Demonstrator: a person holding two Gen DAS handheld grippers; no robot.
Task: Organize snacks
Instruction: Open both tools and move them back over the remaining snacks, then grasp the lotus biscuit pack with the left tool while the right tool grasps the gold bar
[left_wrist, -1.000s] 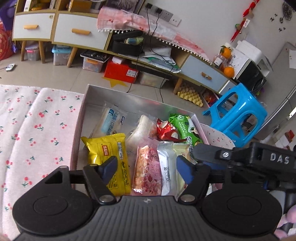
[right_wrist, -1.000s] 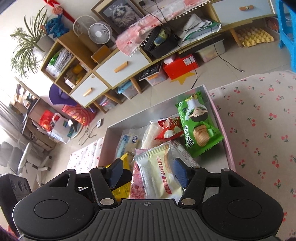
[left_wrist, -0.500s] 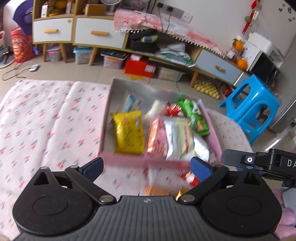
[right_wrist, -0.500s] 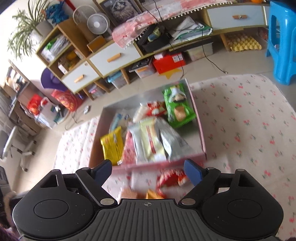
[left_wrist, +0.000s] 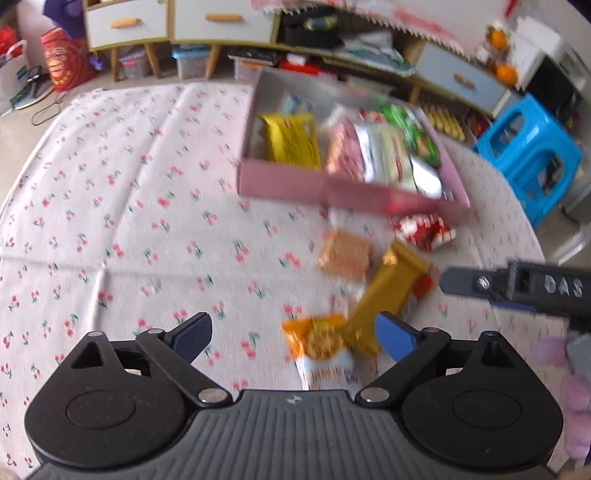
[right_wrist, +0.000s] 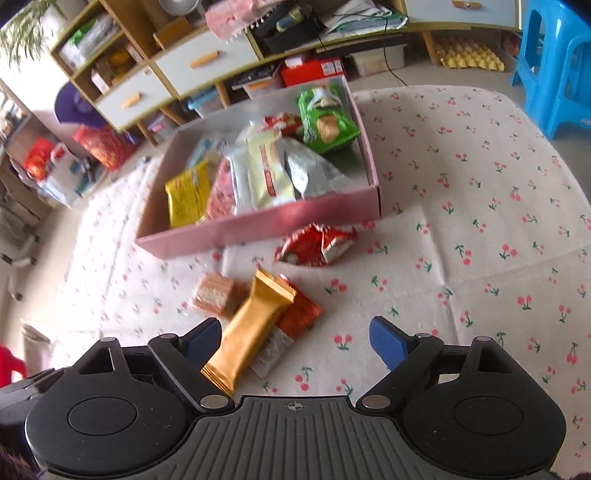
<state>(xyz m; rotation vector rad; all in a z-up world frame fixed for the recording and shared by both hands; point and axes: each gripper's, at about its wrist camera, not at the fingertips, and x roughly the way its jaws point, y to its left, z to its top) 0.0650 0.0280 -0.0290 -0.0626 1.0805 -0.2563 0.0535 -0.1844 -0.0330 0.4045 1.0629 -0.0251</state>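
A pink box (left_wrist: 314, 184) (right_wrist: 258, 225) on the cherry-print cloth holds several snack packs, among them a yellow pack (left_wrist: 291, 138) (right_wrist: 186, 195) and a green pack (right_wrist: 327, 118). Loose in front of it lie a gold bar (left_wrist: 384, 291) (right_wrist: 255, 325), a wafer pack (left_wrist: 343, 253) (right_wrist: 216, 291), a red pack (left_wrist: 424, 230) (right_wrist: 317, 243) and an orange pack (left_wrist: 325, 343). My left gripper (left_wrist: 291, 328) hovers over the orange pack, its jaws wide and closing, gripping nothing. My right gripper (right_wrist: 295, 332) is open above the cloth, its left finger beside the gold bar.
A blue stool (left_wrist: 528, 155) (right_wrist: 554, 62) stands past the table's right edge. Low cabinets (right_wrist: 192, 62) and floor clutter lie beyond the box. The right gripper's body (left_wrist: 535, 288) juts in at the right of the left wrist view. Bare cloth (left_wrist: 110, 203) spreads left of the box.
Both grippers have pulled back from over the box toward the near side of the table and their jaws have spread wide. The packs they stood over stay in the box.
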